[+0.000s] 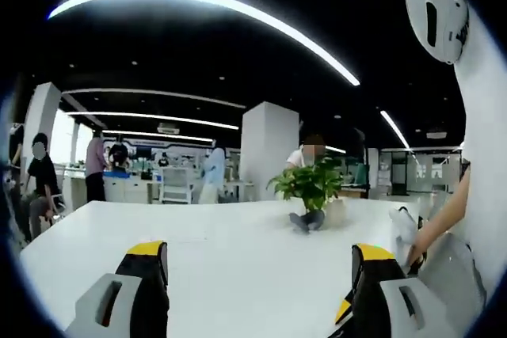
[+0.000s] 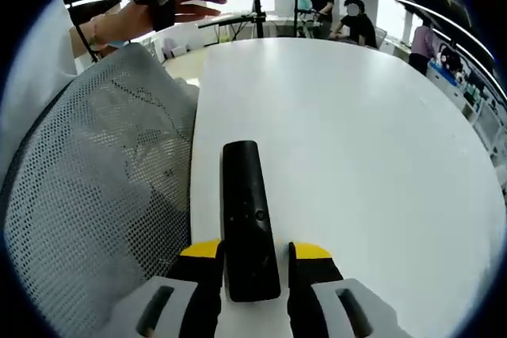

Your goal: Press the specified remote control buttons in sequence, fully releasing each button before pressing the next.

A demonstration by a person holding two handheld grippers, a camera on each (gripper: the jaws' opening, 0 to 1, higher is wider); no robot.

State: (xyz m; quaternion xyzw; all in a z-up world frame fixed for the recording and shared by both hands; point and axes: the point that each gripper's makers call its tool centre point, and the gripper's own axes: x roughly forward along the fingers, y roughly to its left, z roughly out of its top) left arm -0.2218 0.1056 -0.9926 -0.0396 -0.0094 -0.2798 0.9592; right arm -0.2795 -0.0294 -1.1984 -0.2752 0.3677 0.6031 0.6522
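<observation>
Right gripper (image 2: 252,268) clamps the remote (image 2: 246,211) at bottom centre — hold it level; left gripper (image 1: 257,275) gapes wide, holding nothing — lower it squarely onto one button.

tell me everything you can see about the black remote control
The remote control is a slim black bar with rounded ends, plastic by its look, with a smooth, faintly glossy top. A small round mark sits about midway along it; no other buttons can be made out. In the right gripper view it lies flat on the white table, running lengthwise away from the camera. Its near end sits between the two yellow-tipped jaws of the right gripper, which close on its sides. A grey mesh chair back stands beside it, apart.
</observation>
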